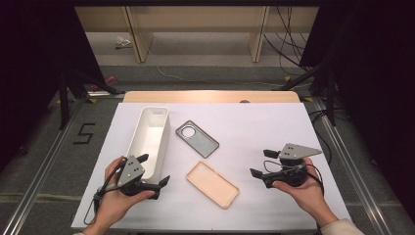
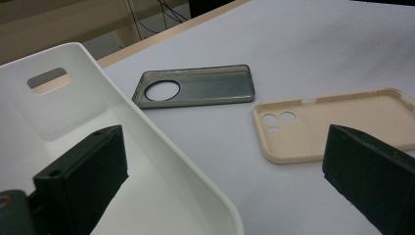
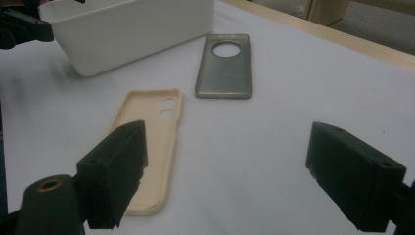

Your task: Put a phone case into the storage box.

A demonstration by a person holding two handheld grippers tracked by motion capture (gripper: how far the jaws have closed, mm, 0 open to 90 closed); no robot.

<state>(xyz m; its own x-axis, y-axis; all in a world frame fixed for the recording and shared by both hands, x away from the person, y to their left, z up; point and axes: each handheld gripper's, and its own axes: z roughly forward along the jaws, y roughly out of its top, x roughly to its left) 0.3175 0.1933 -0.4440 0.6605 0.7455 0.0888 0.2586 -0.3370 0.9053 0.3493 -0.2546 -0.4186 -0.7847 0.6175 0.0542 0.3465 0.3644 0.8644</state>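
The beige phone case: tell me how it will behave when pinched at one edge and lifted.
The beige phone case is a thin, empty shell lying open side up, so probably very light. Its low rim offers little to pinch and may slip. Pushed, it should slide on the smooth white table rather than tip.

I'm working in what is looking like a lab or recording studio: black curtains (image 1: 29,73) are hanging on both sides, tripod legs (image 1: 73,88) are standing beside my white-covered table (image 1: 274,122), and cables (image 1: 288,49) are trailing across the floor (image 1: 205,73).
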